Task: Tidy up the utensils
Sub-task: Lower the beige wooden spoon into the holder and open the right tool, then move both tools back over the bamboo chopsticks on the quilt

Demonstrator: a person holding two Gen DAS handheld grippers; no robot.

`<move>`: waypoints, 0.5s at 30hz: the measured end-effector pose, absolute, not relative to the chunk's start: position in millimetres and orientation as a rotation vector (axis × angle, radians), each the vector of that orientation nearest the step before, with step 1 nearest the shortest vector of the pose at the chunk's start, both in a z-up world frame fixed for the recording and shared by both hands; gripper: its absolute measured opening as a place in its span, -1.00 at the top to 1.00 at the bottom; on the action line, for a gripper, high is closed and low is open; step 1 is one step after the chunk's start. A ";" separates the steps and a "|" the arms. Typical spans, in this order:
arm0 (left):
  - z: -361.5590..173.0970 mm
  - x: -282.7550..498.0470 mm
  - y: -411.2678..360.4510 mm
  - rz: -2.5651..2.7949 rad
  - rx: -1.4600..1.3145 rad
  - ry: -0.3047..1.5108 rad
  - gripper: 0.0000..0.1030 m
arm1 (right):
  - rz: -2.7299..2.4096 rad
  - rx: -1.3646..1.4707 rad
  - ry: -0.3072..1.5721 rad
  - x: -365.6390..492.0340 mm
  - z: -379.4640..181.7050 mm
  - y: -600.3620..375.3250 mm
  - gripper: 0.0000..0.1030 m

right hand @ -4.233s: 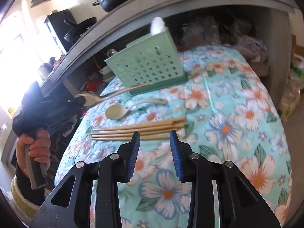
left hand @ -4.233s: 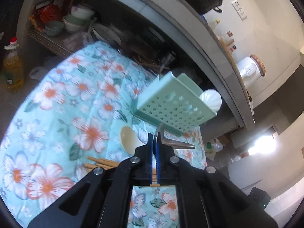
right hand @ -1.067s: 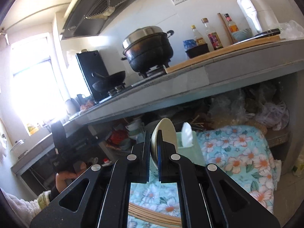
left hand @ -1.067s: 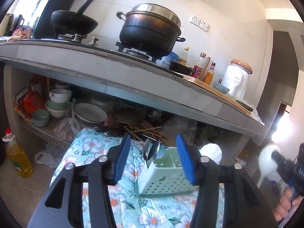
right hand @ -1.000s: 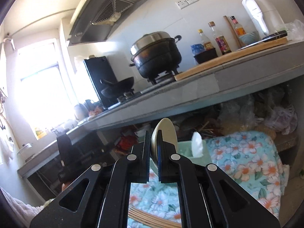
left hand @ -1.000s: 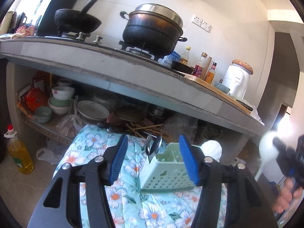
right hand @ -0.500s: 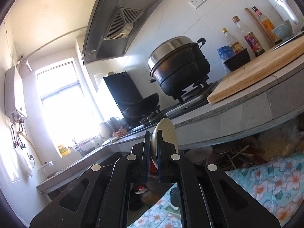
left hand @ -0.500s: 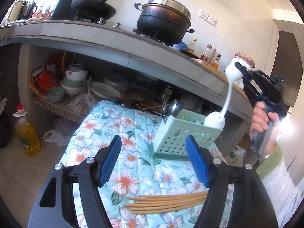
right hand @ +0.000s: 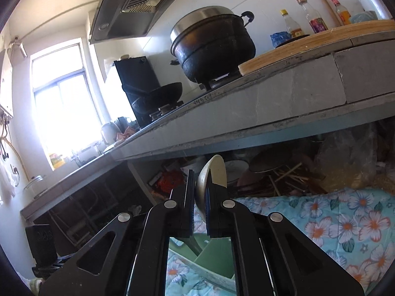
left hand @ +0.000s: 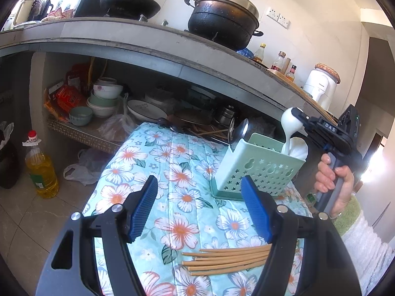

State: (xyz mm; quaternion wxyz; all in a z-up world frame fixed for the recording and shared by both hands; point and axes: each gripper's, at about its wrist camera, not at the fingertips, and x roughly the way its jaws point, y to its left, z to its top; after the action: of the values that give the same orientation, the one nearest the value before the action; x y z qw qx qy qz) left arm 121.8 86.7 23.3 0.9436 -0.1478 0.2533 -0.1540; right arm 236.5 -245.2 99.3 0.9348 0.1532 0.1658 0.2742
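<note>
A mint green perforated utensil holder (left hand: 256, 170) stands on the floral cloth (left hand: 172, 162), with metal spoons (left hand: 240, 129) and a white spoon (left hand: 300, 149) in it. My right gripper (right hand: 198, 197) is shut on a cream spoon (right hand: 214, 172); in the left wrist view that spoon (left hand: 290, 128) hangs with its handle down into the holder's right side. The holder's rim (right hand: 209, 254) shows below the fingers. My left gripper (left hand: 198, 209) is open and empty, in front of the holder. Several wooden chopsticks (left hand: 227, 259) lie on the cloth near it.
A grey concrete counter (left hand: 172, 46) overhangs the cloth, with a black pot (left hand: 222, 19) and a pan (left hand: 130, 2) on it. Bowls and plates (left hand: 106, 98) sit on the shelf below. An oil bottle (left hand: 40, 167) stands on the floor at left.
My right gripper has carried the cream spoon down so its handle enters the holder. My left gripper has drawn back and opened wider; the chopsticks now show below it.
</note>
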 end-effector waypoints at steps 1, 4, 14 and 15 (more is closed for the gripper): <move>22.9 121.8 86.2 -0.314 -0.300 0.517 -0.31 | 0.545 0.299 0.345 233.1 98.4 -245.3 0.82; 23.3 121.5 84.5 -0.314 -0.300 0.521 -0.31 | 0.501 0.256 0.360 222.6 97.4 -245.4 0.75; 22.5 113.5 76.2 -0.289 -0.263 0.549 -0.32 | 0.373 0.252 0.304 183.9 116.7 -263.9 0.10; 22.4 111.7 76.3 -0.285 -0.259 0.549 -0.32 | 0.367 0.258 0.301 178.7 118.6 -267.2 0.10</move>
State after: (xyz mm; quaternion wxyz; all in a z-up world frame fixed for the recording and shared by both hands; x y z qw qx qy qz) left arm 111.7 76.3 22.4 0.9444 -0.1272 0.2693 -0.1396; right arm 178.7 -267.2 118.6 0.9637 0.1273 0.1489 0.1813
